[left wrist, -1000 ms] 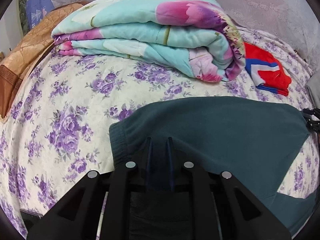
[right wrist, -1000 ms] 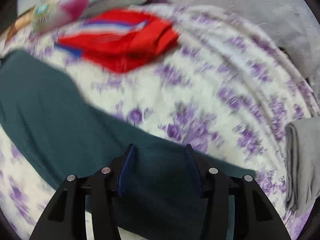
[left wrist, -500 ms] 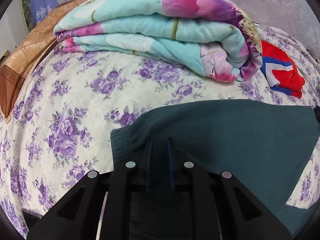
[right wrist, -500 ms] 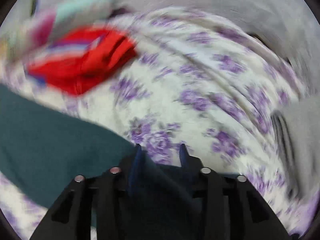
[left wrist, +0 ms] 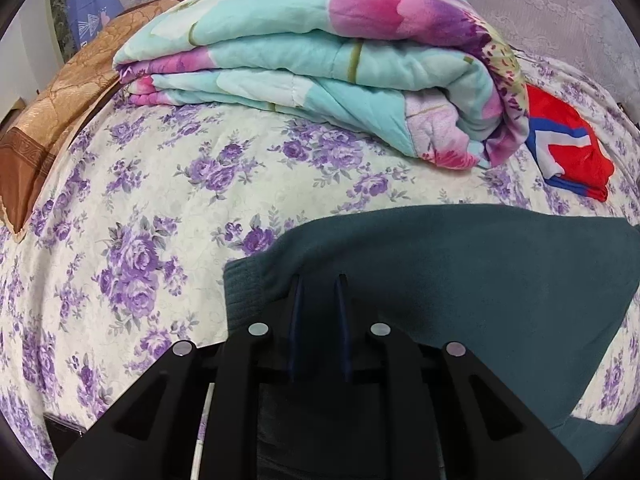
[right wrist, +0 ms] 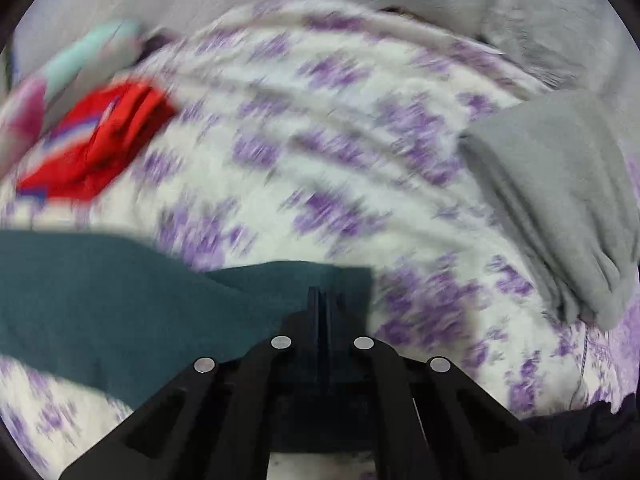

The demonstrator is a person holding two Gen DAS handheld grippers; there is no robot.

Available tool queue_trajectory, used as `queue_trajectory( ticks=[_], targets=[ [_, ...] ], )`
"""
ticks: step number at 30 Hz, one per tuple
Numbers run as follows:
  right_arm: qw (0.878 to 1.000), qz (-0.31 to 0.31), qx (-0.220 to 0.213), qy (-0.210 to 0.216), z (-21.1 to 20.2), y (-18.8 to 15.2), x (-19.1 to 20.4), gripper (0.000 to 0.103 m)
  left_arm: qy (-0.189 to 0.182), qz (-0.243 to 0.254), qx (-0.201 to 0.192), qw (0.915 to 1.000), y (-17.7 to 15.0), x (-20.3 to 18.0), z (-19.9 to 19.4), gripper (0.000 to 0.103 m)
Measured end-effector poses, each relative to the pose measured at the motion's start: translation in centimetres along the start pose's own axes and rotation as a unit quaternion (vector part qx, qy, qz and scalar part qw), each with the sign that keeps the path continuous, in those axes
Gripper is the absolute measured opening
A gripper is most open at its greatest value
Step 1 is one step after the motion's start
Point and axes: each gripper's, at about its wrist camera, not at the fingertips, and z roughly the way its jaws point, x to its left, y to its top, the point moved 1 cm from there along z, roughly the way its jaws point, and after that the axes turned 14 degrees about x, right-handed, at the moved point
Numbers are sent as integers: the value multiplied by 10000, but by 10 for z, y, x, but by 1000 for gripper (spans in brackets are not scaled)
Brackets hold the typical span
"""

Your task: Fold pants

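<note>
pants (left wrist: 460, 280), teal knit, soft, light, limp, spread on the bed (left wrist: 160, 208): left gripper (left wrist: 319, 292) pinches the ribbed waistband, right gripper (right wrist: 323, 300) clamped tight on a leg edge.

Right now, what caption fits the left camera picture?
Left gripper pinching green pants on a flowered bed.

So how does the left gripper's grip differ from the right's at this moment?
The left gripper has a visible gap between its fingers, filled with the teal pants; the right gripper is pinched nearly shut on a thin edge. The left holds near the ribbed cuff; the right holds a plain corner. The left view is sharp, the right view is motion-blurred. Both are shut on the pants over the floral bedsheet.
</note>
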Motion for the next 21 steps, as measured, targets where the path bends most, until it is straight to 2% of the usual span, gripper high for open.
queue_trajectory(
  ticks=[2,3,4,5,6,8,9,10,12,14,16,18,21],
  targets=[
    [9952,35,454,-864,25,-2,-6,6,-60,-74,30,10000,2,3,3,15],
    [9938,-108,515,-974,29,-4,-3,6,-96,-98,44,9999,3,4,4,15],
    [9932,-215,312,-1102,20,-7,1,6,-105,-96,46,9999,3,5,4,15],
    [9950,-153,154,-972,11,-7,1,6,-101,-53,45,9999,3,4,3,15],
    [9970,-60,-53,-774,-1,-7,1,11,-78,36,36,10000,4,3,0,15],
    [9975,-153,-567,-380,-33,-8,13,38,-41,241,-42,9997,4,3,-5,18],
    [9971,-272,-693,-181,-41,-7,21,55,-43,313,-70,9995,4,4,-7,21],
    [9954,-568,-749,168,-50,-4,42,60,-49,439,-123,9989,5,4,-11,29],
    [9879,-1177,-860,538,-64,-4,85,61,-27,588,-232,9980,7,6,-17,46],
    [9780,-1653,-896,905,-73,-2,124,67,-30,665,-302,9973,11,8,-19,54],
    [9677,-2068,-833,1181,-76,2,167,72,-122,787,-260,9965,16,8,-16,56],
    [9595,-2492,-730,1093,-72,6,210,72,-86,1028,-102,9946,22,3,-7,57],
    [9491,-2978,-519,886,-61,4,249,72,148,1575,189,9872,28,-9,7,57]
  ],
)
